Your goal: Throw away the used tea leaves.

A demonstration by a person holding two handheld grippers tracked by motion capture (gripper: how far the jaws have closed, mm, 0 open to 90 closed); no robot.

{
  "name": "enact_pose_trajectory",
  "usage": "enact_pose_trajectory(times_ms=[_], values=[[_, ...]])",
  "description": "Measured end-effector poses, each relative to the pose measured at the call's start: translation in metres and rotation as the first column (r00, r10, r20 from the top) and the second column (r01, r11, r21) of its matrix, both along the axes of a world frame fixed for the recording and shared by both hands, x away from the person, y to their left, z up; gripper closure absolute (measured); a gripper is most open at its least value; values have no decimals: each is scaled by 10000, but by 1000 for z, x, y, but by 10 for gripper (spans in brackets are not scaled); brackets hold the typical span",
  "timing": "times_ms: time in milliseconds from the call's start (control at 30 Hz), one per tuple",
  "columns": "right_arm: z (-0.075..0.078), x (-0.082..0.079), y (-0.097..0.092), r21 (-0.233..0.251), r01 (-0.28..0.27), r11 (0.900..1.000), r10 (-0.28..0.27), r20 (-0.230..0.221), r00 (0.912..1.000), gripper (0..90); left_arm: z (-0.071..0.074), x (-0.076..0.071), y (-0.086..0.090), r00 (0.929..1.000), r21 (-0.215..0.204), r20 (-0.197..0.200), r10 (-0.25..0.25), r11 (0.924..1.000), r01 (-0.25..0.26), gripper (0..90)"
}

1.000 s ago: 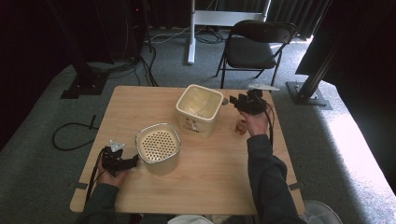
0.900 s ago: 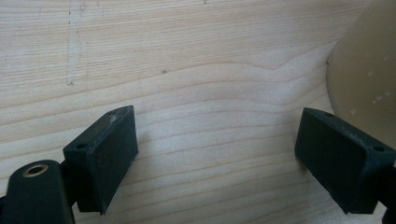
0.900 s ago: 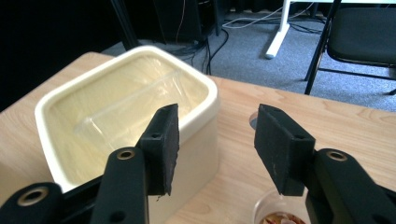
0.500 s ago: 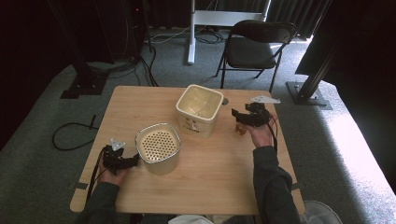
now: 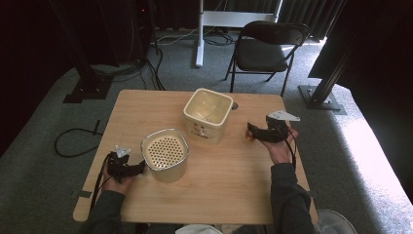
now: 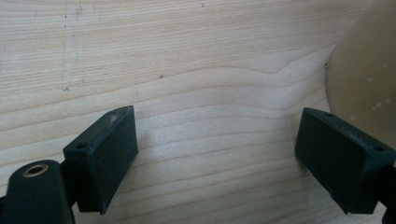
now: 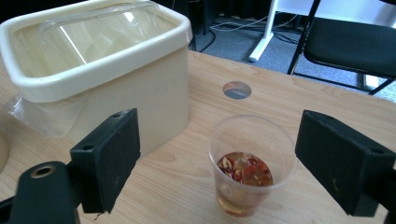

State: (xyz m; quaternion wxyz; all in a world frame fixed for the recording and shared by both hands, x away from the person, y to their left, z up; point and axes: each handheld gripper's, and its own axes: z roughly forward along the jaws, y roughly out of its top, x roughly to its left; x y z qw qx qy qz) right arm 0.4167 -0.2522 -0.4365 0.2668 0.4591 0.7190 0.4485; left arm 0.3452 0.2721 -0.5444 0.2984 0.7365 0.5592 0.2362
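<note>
A clear plastic cup (image 7: 252, 170) holding reddish bits in liquid stands upright on the wooden table (image 5: 229, 180), right of a cream square tub (image 5: 207, 114). My right gripper (image 7: 219, 123) is open. Its jaws have just been opening and now stand wide on either side of the cup without touching it. From above, the right gripper (image 5: 256, 131) rests low at the table's right, the cup (image 5: 249, 137) at its tips. My left gripper (image 5: 139, 167) is open over bare wood (image 6: 210, 70), beside a cream pot with a perforated lid (image 5: 164, 152).
The tub (image 7: 98, 79) has a clear plastic liner inside. A round hole (image 7: 236, 89) sits in the tabletop behind the cup. A black folding chair (image 5: 268, 48) stands beyond the far edge, and cables (image 5: 73, 141) lie on the carpet at the left.
The right gripper came down and away from the tub toward the table's right side, and its jaws spread apart around the cup. The left hand stayed put.
</note>
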Motion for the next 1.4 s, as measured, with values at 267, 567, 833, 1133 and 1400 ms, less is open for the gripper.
enact_pose_trajectory(times_ms=[267,567,833,1133,1400], values=[[-14,-2,-7,61,39,10000,-39,9,10000,130,0,0,0,10000,-5,7,4,10000,-4,137],[-32,12,-7,-31,344,9994,-344,-151,9993,124,0,0,0,10000,4,0,-4,10000,4,137],[-44,22,-10,35,469,9989,-468,-387,9982,123,0,0,0,10000,8,-4,-2,10000,2,137],[-56,30,-5,-49,529,9986,-530,-449,9976,122,0,0,0,10000,10,-2,-3,10000,3,137],[-71,41,-1,-95,655,9978,-658,-346,9972,158,0,0,0,10000,8,-2,1,10000,-1,137]])
